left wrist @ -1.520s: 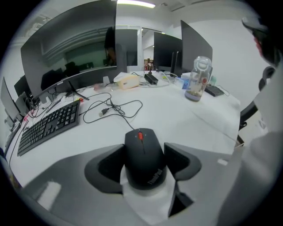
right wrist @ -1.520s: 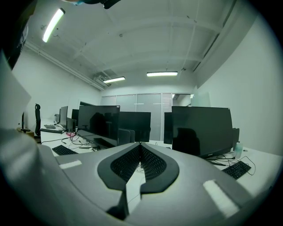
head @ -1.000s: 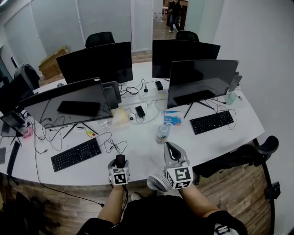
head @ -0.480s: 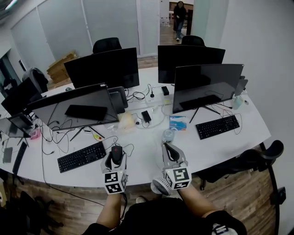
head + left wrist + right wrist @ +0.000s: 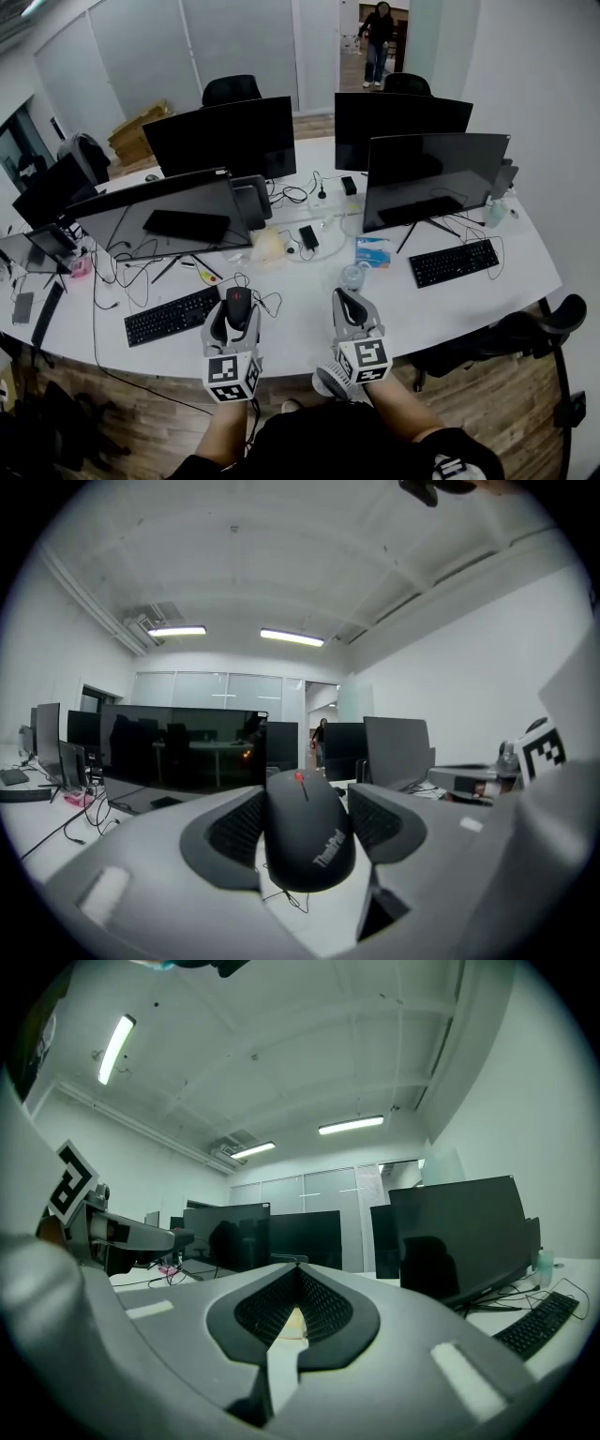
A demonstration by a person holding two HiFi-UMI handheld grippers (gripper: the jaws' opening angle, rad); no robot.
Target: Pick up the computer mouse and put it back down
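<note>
Left gripper (image 5: 307,810) fingers (image 5: 234,832) clamped on mouse (image 5: 305,841), seemingly held clear of counter (image 5: 300,319), near keyboard (image 5: 172,316). Right gripper (image 5: 298,1312) fingers together, empty. Best lower level; release once mouse sits flat.

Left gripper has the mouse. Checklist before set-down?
1. Left gripper shut on the mouse, mouse centred between its jaws: ok.
2. Right gripper shut, empty, apart from the mouse: ok.
3. Bare table beside the mouse for set-down: ok.
4. Keyboard apart from the mouse, to its left: ok.
5. Cable looped on the table beside the mouse, snag risk: cannot tell.
6. Mouse height above the table: cannot tell.
</note>
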